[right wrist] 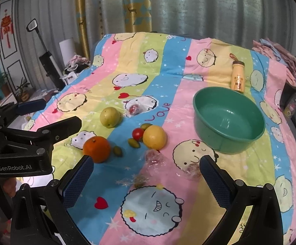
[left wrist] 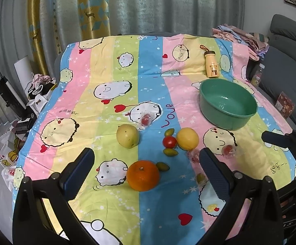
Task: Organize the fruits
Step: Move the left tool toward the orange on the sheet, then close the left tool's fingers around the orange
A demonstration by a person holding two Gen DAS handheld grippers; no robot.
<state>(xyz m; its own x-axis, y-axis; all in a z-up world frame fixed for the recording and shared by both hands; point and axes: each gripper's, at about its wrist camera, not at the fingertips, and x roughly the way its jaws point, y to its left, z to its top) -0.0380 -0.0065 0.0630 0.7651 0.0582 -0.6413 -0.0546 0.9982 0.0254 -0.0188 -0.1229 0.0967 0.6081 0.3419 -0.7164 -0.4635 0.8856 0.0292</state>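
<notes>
We hold both grippers above a worktop draped in a striped cartoon cloth (left wrist: 115,65), and neither one holds anything. The left gripper (left wrist: 145,167) has its jaws wide apart, and the orange (left wrist: 143,175) sits on the cloth in the gap between them, touching neither finger. Just beside the orange, toward the right finger, lies a small green fruit (left wrist: 162,166). Farther ahead of these jaws sit a red tomato (left wrist: 169,141), two more small green fruits next to it, and a yellow citrus fruit (left wrist: 187,138) touching or nearly touching the tomato. Ahead and toward the left finger stands a pale green-yellow fruit (left wrist: 127,136), apart from the rest. Beyond it lies a red fruit in clear wrap (left wrist: 145,119).

The right gripper (right wrist: 145,175) also has its jaws spread wide. Between them, on the cloth, lie crumpled clear wrappers with reddish fruit inside (right wrist: 154,158); another wrapped piece (right wrist: 191,168) rests just beside the right finger. We cannot tell exactly what the wrapped fruits are.

The green basin (right wrist: 228,120) stands ahead of the right jaws and off to their right side, empty, well apart from the fruit cluster. Behind it stands a small yellow bottle (right wrist: 237,77), upright.
</notes>
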